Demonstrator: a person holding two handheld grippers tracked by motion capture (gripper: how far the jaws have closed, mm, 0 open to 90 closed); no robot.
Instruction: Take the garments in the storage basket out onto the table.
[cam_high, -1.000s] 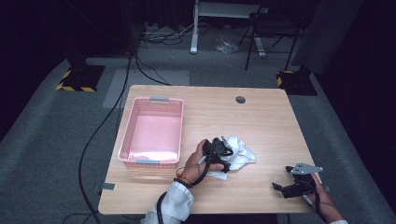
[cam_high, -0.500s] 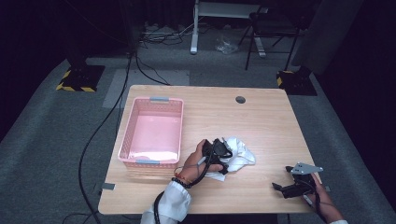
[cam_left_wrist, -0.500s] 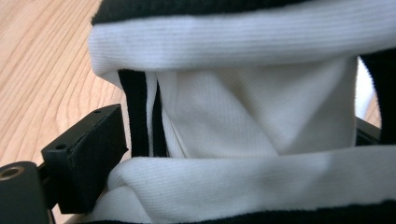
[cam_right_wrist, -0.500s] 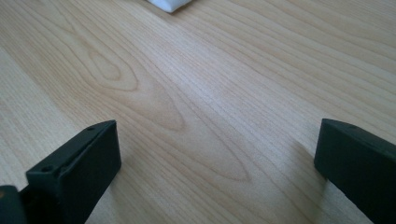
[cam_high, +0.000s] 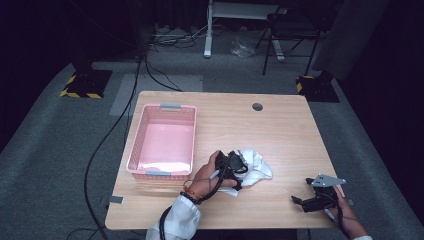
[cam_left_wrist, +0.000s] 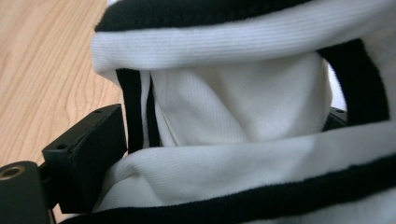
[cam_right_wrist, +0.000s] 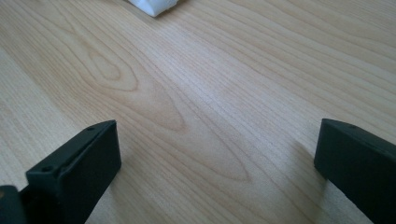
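Observation:
A white cloth with black trim (cam_high: 256, 167) lies bunched on the wooden table (cam_high: 280, 135), right of the pink basket. My left gripper (cam_high: 239, 169) is pushed into it, held by a hand in a white sleeve. In the left gripper view the cloth (cam_left_wrist: 243, 107) is heaped between the jaws, which stand wide apart, so the left gripper (cam_left_wrist: 229, 135) is open around it. My right gripper (cam_high: 300, 202) rests low near the table's front right corner. The right gripper (cam_right_wrist: 217, 158) is open over bare wood, and a corner of the cloth (cam_right_wrist: 154, 5) shows far ahead.
A pink slatted basket (cam_high: 135, 145) with grey handles stands on the left half of the table. A round cable hole (cam_high: 257, 106) sits near the far edge. Bare wood stretches between the cloth and the right gripper. Dark floor with cables surrounds the table.

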